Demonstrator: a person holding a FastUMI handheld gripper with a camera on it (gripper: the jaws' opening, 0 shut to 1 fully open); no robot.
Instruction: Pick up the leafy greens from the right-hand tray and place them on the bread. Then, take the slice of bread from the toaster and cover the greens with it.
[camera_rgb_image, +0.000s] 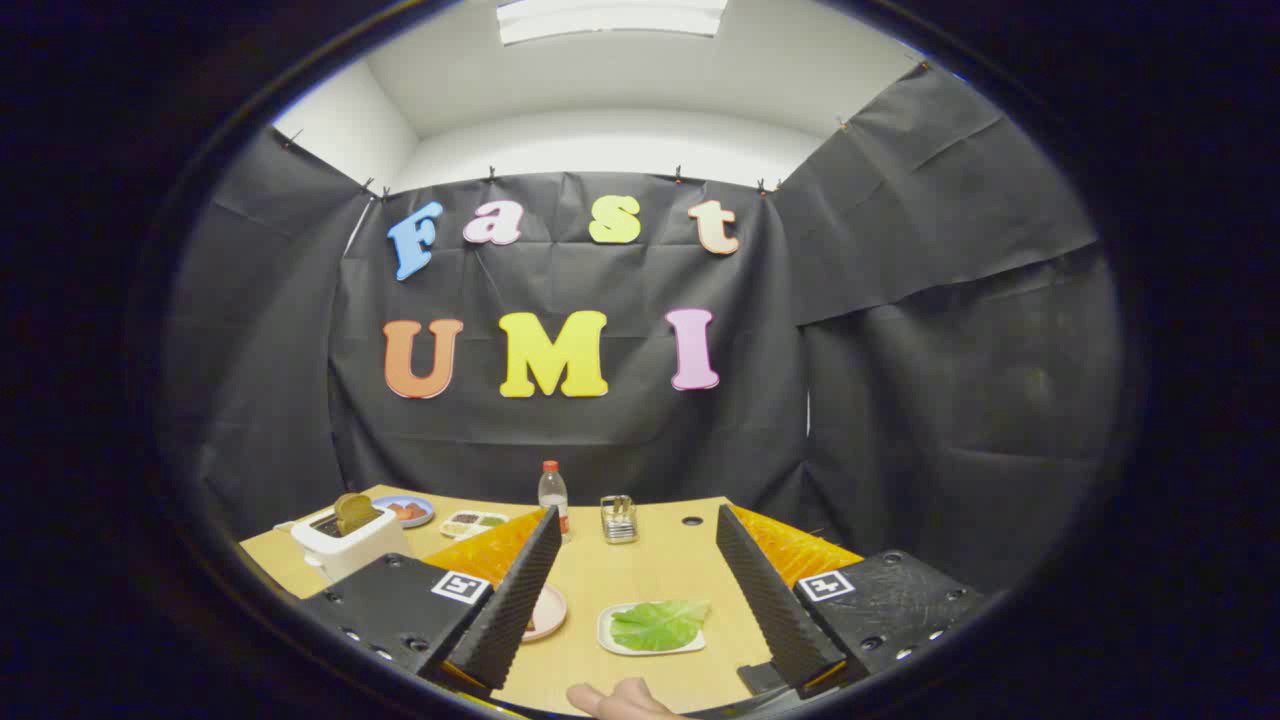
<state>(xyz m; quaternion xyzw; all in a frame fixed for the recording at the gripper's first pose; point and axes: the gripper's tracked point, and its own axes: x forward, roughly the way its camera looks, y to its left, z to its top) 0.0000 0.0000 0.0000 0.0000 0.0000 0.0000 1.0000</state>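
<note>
Tongs (635, 600): held above a wooden table (655, 560), fingers (520, 590) spread wide, gripping nothing.

Hand (625, 700): part of a person's hand, nearest item, low between the two fingers at their base.

Leafy greens (660, 623): one pale green leaf lying on a white tray (615, 640), on the table between the fingers, nearer the right one, not touching either.

Pink plate (550, 612): just beside the left finger's inner face, partly hidden by it; left of the white tray and apart from it. What it carries cannot be told.

Toaster (345, 545): white, beyond the left finger and off to its left side, with a browned slice of bread (353, 512) standing up out of the slot.

Blue plate (410, 510): past the toaster, holding something reddish, too small to tell.

Divided tray (475, 522): pale, small compartments with mixed contents, right of the blue plate, beyond the left fingertip.

Bottle (553, 492): clear, red cap, upright, far side of the table ahead of the gap between the fingers.

Wire holder (619, 519): small metal rack, just right of the bottle.
</note>
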